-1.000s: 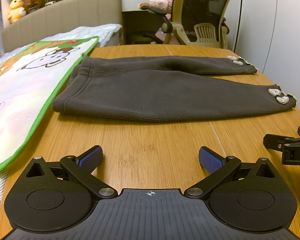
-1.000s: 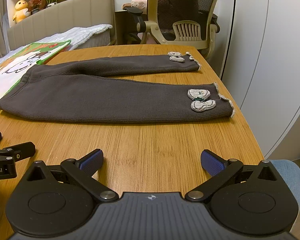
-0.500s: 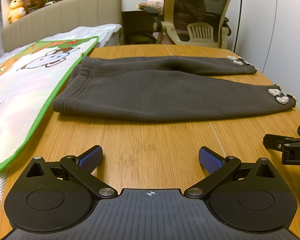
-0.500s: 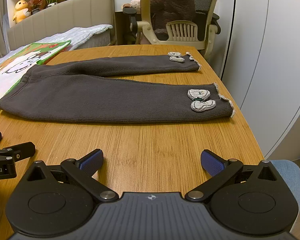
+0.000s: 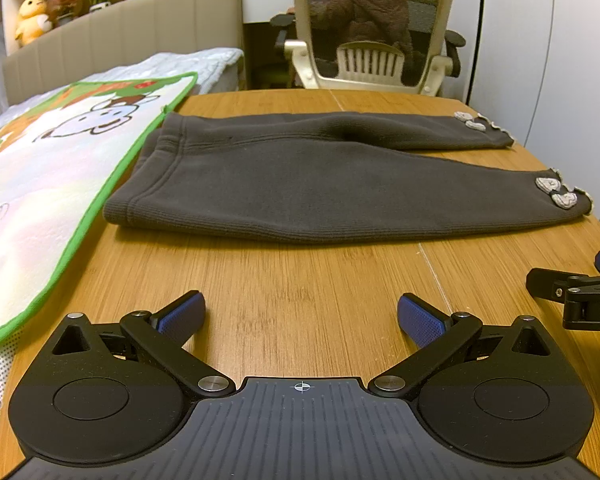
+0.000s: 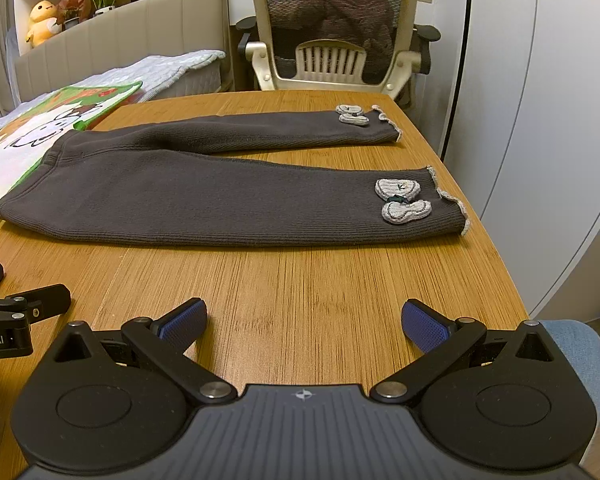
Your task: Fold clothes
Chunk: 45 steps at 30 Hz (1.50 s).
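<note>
A pair of dark grey ribbed pants (image 5: 300, 184) (image 6: 204, 196) lies flat on the wooden table (image 5: 300, 280) (image 6: 300, 280), waistband to the left, both legs stretched right. Grey bow patches (image 6: 402, 200) mark the near cuff, and a second pair (image 6: 352, 115) marks the far cuff. My left gripper (image 5: 301, 316) is open over bare wood, short of the pants' near edge by the waistband end. My right gripper (image 6: 304, 320) is open too, short of the near leg. Neither holds anything.
A cartoon mat with a green border (image 5: 52, 184) overlaps the table's left side beside the waistband. A mesh office chair (image 6: 332, 28) stands behind the table's far edge. A white wall (image 6: 540, 120) runs close along the table's right edge. A bed (image 5: 120, 56) lies back left.
The office chair behind the table has swung to the left. Both grippers and the pants have stayed where they were.
</note>
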Motion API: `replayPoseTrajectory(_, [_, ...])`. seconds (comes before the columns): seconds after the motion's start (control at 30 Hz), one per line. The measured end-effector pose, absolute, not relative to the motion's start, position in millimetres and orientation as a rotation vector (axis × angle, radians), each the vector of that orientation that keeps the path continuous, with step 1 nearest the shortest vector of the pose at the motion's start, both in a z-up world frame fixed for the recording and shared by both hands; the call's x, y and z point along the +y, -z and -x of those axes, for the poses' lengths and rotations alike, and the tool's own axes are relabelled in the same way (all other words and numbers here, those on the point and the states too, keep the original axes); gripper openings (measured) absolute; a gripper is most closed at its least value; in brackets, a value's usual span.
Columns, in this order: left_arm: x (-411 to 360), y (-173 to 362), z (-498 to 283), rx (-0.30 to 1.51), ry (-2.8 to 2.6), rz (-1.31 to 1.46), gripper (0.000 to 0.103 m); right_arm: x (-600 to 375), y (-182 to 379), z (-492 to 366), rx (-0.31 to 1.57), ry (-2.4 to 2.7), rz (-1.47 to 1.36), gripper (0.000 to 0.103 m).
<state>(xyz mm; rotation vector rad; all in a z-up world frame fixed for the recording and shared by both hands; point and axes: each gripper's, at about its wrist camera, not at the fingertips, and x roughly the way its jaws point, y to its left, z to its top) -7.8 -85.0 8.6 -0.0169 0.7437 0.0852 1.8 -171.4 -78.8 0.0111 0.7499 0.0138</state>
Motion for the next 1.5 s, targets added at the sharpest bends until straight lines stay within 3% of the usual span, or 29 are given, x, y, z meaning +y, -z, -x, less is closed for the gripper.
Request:
replayPoseTrajectory(0.8, [-82.0, -9.6, 7.3, 0.759, -0.076, 0.008, 0.103, -173.7, 73.6, -14.0, 0.803, -0.21, 0.076, 0.103])
replayPoseTrajectory(1.1, [-61.5, -27.7, -14.2, 0.853, 0.045, 0.081, 0.103, -180.2, 70.0, -21.0, 0.839, -0.389, 0.162, 0.103])
replayPoseTrajectory(1.3, [-23.1, -61.6, -46.2, 0.701, 0.032, 0.169, 0.103, -184.8, 74.8, -18.5, 0.761, -0.431, 0.161, 0.103])
replayPoseTrajectory(1.5, [-8.7, -29.1, -81.5, 0.788, 0.018, 0.227, 0.103, -189.3, 68.9, -35.1, 0.775, -0.451, 0.144, 0.103])
